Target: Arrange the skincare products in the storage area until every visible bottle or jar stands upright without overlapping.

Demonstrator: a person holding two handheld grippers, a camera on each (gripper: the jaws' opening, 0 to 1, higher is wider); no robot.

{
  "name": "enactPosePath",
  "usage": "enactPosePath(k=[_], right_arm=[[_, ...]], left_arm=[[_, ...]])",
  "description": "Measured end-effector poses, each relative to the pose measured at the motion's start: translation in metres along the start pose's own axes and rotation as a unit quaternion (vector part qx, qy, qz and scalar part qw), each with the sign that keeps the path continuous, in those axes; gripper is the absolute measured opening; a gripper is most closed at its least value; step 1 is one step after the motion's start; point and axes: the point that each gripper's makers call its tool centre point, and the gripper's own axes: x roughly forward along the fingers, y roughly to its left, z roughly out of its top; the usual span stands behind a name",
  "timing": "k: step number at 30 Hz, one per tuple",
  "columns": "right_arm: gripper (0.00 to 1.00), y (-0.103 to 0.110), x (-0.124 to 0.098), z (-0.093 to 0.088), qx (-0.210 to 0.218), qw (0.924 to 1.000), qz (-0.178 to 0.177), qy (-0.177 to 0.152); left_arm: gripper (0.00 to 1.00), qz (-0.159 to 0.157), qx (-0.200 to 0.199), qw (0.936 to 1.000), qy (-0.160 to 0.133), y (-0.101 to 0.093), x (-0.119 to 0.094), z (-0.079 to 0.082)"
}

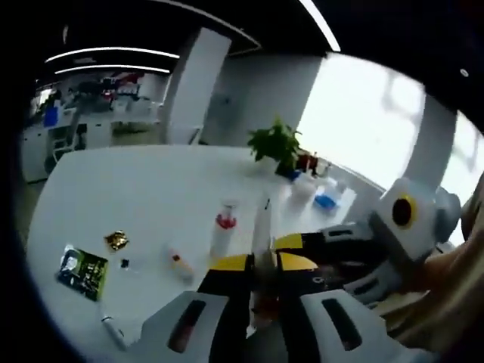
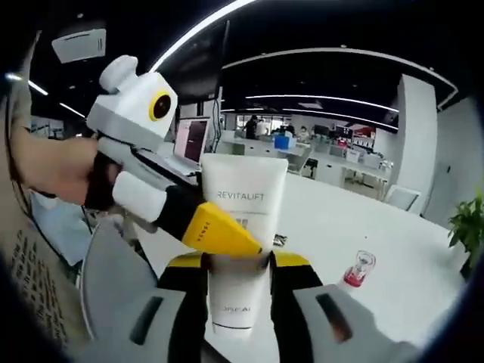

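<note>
Both grippers are closed on one white tube (image 2: 240,227), lettered "REVITALIFT" and held up above the white table (image 2: 363,227). Right gripper (image 2: 240,265) is clamped across the tube's lower part, seen in the right gripper view, while the left gripper (image 2: 219,231) pinches it from the left. In the left gripper view, the left gripper (image 1: 262,266) is shut on the tube's thin edge (image 1: 262,227), and a clear red-capped bottle (image 1: 224,227) stands upright beyond. A green packet (image 1: 83,270) lies flat on the table.
</note>
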Motion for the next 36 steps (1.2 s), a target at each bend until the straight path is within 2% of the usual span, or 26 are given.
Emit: enactPosePath(k=[2,3,4,7,10,14,21,26,29,33,36], right_arm=[[0.32,0.004,-0.004,0.004,0.026,0.9989,0.035,-0.017],[0.32,0.005,-0.005,0.005,0.029,0.9985,0.041,-0.019],[0.32,0.009,-0.010,0.009,0.049,0.9954,0.077,-0.030],[0.33,0.013,-0.019,0.019,0.059,0.9896,0.119,-0.054],[0.31,0.016,-0.028,0.024,0.075,0.9821,0.159,-0.068],[0.27,0.018,-0.036,0.024,0.046,0.9768,0.199,-0.064],[0.25,0.022,-0.049,0.028,0.051,0.9590,0.271,-0.066],[0.21,0.027,-0.053,0.033,0.055,0.9476,0.306,-0.073],[0.19,0.027,-0.050,0.031,0.047,0.9487,0.305,-0.070],[0.16,0.024,-0.049,0.027,0.054,0.9477,0.305,-0.076],[0.16,0.021,-0.045,0.018,0.037,0.9512,0.300,-0.061]], left_arm=[[0.07,-0.032,0.006,0.9995,0.001,-0.010,-0.002,0.002],[0.07,-0.044,0.014,0.9989,0.001,-0.014,-0.004,0.003],[0.07,-0.065,0.030,0.9974,0.005,-0.022,-0.006,0.004],[0.07,-0.115,0.056,0.9917,0.007,-0.043,-0.012,0.011],[0.08,-0.139,0.083,0.9867,0.013,-0.054,-0.013,0.016],[0.08,-0.157,0.126,0.9790,0.031,-0.063,-0.013,0.019],[0.08,-0.204,0.147,0.9674,0.029,-0.082,-0.019,0.030],[0.08,-0.236,0.161,0.9578,0.029,-0.090,-0.024,0.042],[0.09,-0.237,0.185,0.9527,0.042,-0.090,-0.020,0.040],[0.10,-0.234,0.197,0.9507,0.051,-0.087,-0.015,0.038],[0.11,-0.222,0.230,0.9442,0.079,-0.081,-0.010,0.028]])
